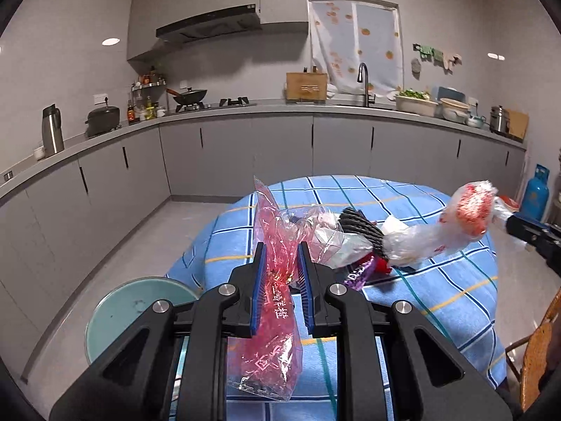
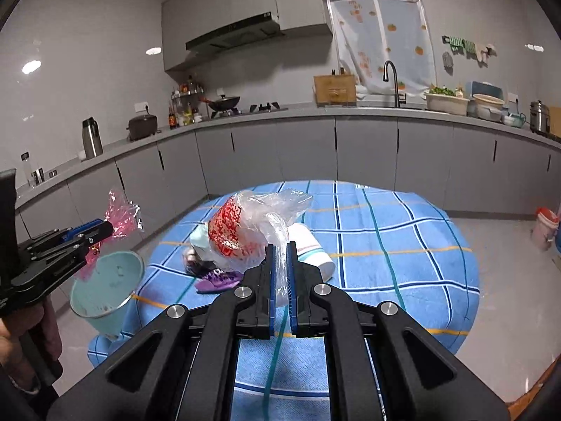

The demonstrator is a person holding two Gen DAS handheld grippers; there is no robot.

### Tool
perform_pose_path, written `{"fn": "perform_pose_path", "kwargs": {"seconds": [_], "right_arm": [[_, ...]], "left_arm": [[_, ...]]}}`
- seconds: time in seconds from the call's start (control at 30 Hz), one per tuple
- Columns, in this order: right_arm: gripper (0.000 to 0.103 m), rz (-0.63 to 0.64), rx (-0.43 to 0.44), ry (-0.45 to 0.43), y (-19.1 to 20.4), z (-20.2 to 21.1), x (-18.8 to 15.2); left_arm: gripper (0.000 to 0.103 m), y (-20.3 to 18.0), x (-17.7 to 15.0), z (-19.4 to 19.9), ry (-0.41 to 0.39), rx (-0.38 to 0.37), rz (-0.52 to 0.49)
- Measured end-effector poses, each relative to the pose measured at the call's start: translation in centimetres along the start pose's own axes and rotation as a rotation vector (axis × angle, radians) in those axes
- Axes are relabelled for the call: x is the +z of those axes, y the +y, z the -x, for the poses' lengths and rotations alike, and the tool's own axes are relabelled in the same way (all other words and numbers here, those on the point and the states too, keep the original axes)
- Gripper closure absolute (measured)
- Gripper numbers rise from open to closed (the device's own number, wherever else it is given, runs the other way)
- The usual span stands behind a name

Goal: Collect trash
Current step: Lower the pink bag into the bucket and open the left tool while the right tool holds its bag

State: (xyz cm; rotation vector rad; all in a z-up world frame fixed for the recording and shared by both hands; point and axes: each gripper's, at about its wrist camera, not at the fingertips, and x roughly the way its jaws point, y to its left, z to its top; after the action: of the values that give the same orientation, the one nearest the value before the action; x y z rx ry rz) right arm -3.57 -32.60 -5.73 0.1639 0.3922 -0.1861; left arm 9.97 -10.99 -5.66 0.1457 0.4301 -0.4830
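Observation:
My left gripper (image 1: pixel 280 256) is shut on a crinkled pink plastic wrapper (image 1: pixel 277 301) that hangs above the blue checked tablecloth (image 1: pixel 438 280). In the right wrist view the same left gripper (image 2: pixel 105 228) shows at the left with the pink wrapper (image 2: pixel 121 215) in its tips. My right gripper (image 2: pixel 280 249) is shut on a clear plastic bag with red print (image 2: pixel 242 231), lifted over the table; that clear bag (image 1: pixel 455 224) and the right gripper (image 1: pixel 508 222) appear at the right of the left wrist view. More trash lies on the cloth: a purple wrapper (image 2: pixel 219 279) and a black ribbed piece (image 1: pixel 361 226).
A teal bin (image 2: pixel 105 287) stands on the floor at the table's left edge; the teal bin (image 1: pixel 140 310) also shows below my left gripper. A white cup (image 2: pixel 313 249) lies on the cloth. Grey kitchen cabinets (image 1: pixel 245 151) run behind. A wooden chair (image 1: pixel 540 343) is at the right.

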Motion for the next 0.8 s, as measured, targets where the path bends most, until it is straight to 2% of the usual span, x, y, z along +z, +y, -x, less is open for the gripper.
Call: {"fn": "perform_pose_path", "kwargs": {"seconds": [0.33, 0.57, 0.8], "right_arm": [[0.097, 0.004, 0.031, -0.053, 1.5, 1.6, 1.3], [0.096, 0.006, 0.074, -0.060, 2.8, 0.8, 1.8], [0.096, 0.024, 0.135, -0.065, 4.9, -0.7, 2.7]], "left_arm": [[0.085, 0.8, 0.7, 1.3, -0.032, 0.019, 0.012], [0.085, 1.8, 0.6, 1.4, -0.030, 0.058, 0.023], [0.085, 4.3, 0.3, 1.1, -0.018, 0.118, 0.055]]}}
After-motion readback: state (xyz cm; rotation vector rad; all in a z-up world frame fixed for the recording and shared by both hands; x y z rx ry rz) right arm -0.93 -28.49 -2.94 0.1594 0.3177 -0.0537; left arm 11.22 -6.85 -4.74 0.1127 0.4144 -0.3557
